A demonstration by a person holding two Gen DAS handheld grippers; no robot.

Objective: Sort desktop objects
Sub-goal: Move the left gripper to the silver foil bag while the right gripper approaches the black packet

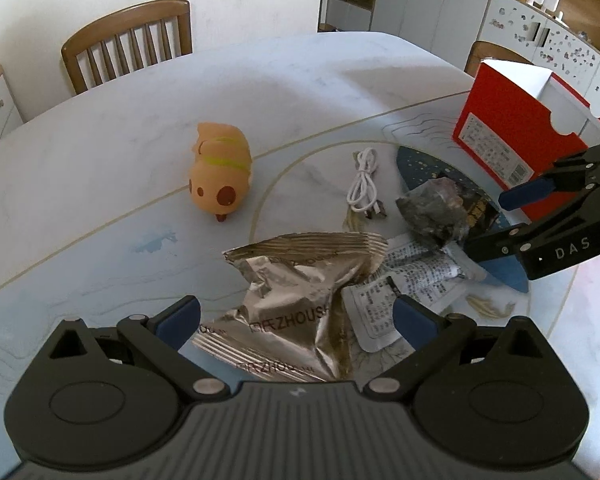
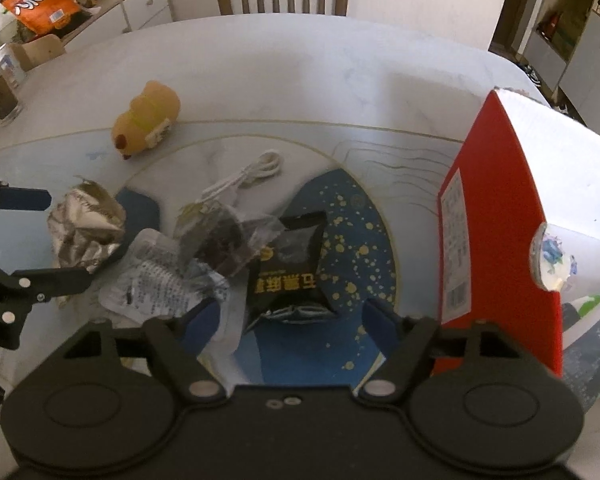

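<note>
On the marbled surface (image 1: 120, 128), I am holding my left claw (image 1: 296, 316) spread around a silver snack packet (image 1: 300, 288), while my right claw (image 2: 292, 316) is gaping over a black pouch (image 2: 290, 268).

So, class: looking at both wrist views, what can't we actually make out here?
- Silver snack packet: its near end, left wrist view, hidden by that gripper's body.
- Red box: contents, both views; only its outer walls show.
- White printed sachet: text too small, partly under the clear wrapper.
</note>
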